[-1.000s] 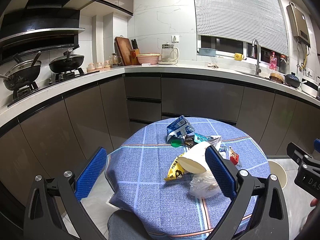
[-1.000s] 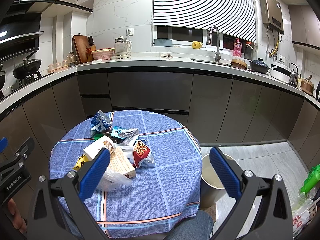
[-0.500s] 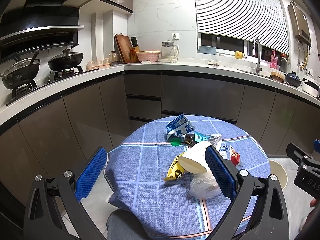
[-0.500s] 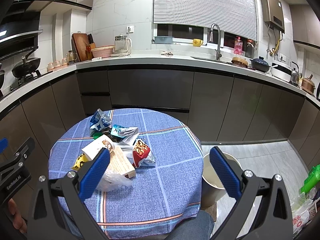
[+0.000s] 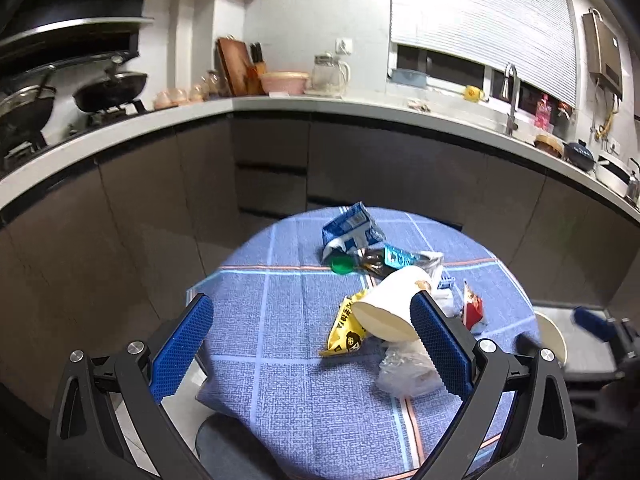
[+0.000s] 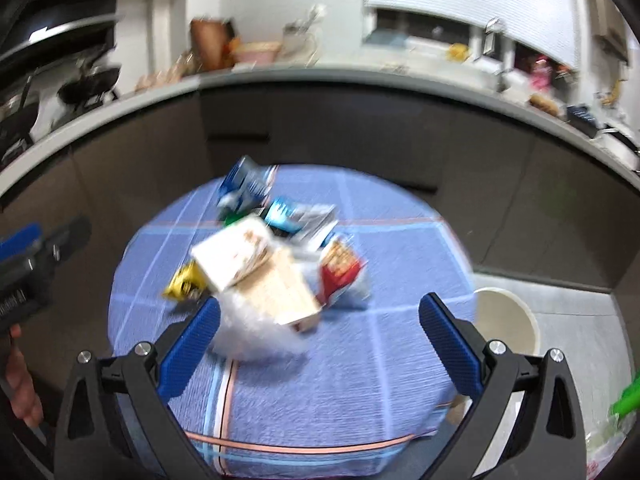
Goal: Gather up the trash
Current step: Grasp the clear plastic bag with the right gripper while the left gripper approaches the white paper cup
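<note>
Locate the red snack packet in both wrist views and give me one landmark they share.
Left wrist: the red snack packet lies right of centre, just beyond the right blue finger, beside the tipped paper cup.
Right wrist: the packet, blurred, sits near centre, right of the cup.
Shared landmark: the blue milk carton at the pile's far end.

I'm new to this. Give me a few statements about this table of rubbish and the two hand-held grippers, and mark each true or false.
1. Both hand-held grippers, left and right, are open and empty. True.
2. The paper cup stands upright. False: it lies on its side, mouth towards the left camera.
3. A round bin stands on the floor beside the table. True.
4. The tablecloth is plain red. False: it is blue with a light check.
5. A yellow snack wrapper lies next to the cup. True.
</note>
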Demonstrator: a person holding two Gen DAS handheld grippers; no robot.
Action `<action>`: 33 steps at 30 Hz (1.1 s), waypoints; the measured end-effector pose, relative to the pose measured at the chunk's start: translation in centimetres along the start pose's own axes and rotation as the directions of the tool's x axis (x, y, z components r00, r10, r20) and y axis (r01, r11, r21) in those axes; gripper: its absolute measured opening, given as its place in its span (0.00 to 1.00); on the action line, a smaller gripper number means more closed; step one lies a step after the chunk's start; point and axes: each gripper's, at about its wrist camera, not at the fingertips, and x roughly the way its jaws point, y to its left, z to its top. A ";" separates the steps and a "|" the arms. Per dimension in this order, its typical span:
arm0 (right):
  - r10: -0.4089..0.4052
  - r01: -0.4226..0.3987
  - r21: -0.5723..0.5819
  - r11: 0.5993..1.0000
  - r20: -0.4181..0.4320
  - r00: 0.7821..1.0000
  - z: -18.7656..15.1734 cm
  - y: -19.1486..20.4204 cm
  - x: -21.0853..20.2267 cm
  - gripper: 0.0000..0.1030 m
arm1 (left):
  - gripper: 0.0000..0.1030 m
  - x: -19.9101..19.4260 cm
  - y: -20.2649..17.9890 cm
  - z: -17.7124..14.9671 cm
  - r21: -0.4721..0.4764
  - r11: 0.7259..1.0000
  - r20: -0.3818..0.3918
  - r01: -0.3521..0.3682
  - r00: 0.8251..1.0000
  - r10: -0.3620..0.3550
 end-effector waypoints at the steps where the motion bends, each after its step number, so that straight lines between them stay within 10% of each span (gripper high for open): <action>1: 0.012 -0.013 -0.010 1.000 -0.016 1.000 -0.1 0.3 0.6 0.97 | 0.92 0.8 0.2 0.0 0.009 1.000 -0.005 0.003 1.000 -0.003; 10: 0.183 -0.192 -0.049 0.980 -0.143 0.973 -1.1 3.8 7.8 0.96 | 0.92 6.1 1.0 -0.4 0.017 0.993 -0.123 0.114 0.986 -0.111; 12: 0.196 -0.205 -0.036 0.978 -0.165 0.967 -1.2 3.8 8.9 0.81 | 0.92 7.1 0.7 -0.5 0.023 0.990 -0.146 0.142 0.980 -0.137; 17: 0.218 -0.220 0.012 0.975 -0.195 0.956 -1.3 2.3 9.3 0.07 | 0.88 9.5 -0.8 -0.4 0.017 0.972 -0.196 0.235 0.954 -0.227; 25: 0.233 -0.229 0.048 0.972 -0.165 0.958 -1.3 -0.1 7.2 0.06 | 0.67 13.9 -4.4 -1.2 -0.005 0.927 -0.337 0.374 0.872 -0.354; 33: 0.253 -0.248 0.063 0.967 -0.094 0.963 -0.3 -0.6 4.9 0.06 | 0.70 17.3 -6.3 -0.8 0.004 0.925 -0.396 0.381 0.850 -0.348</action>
